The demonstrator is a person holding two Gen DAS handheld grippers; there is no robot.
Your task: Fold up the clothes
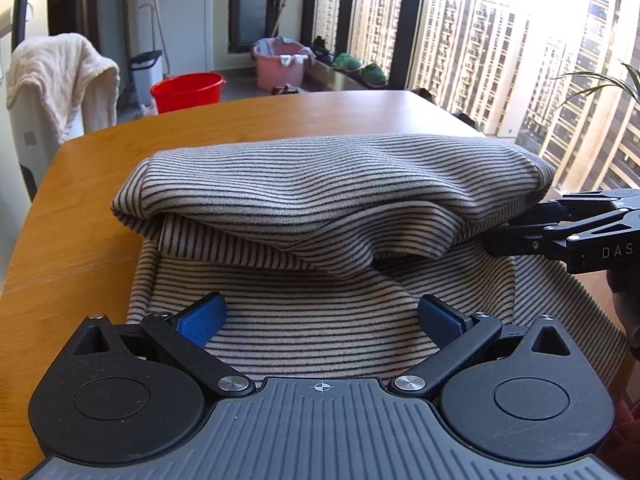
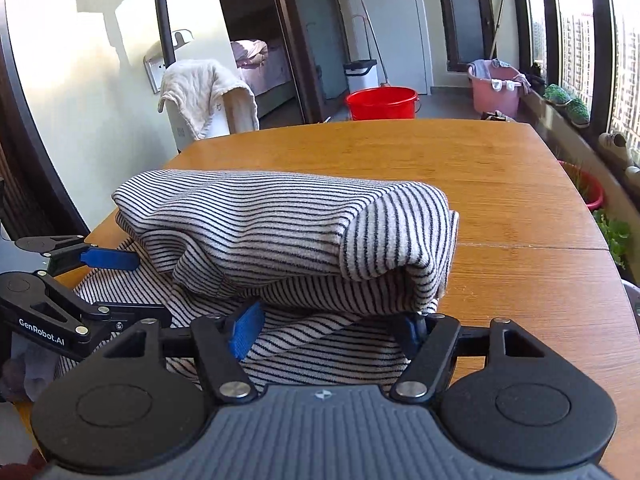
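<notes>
Left gripper (image 1: 322,318) gapes wide, empty, over flat layer of soft grey black-striped knit garment (image 1: 320,196) half-folded on wooden table (image 1: 280,116). Right gripper (image 2: 330,326) likewise wide, holding nothing. Limp, light; pinch near hem corners.

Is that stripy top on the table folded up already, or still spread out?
Partly folded. The striped garment is doubled into a thick bundle on the wooden table, but a single layer lies spread flat toward the near edge.
</notes>
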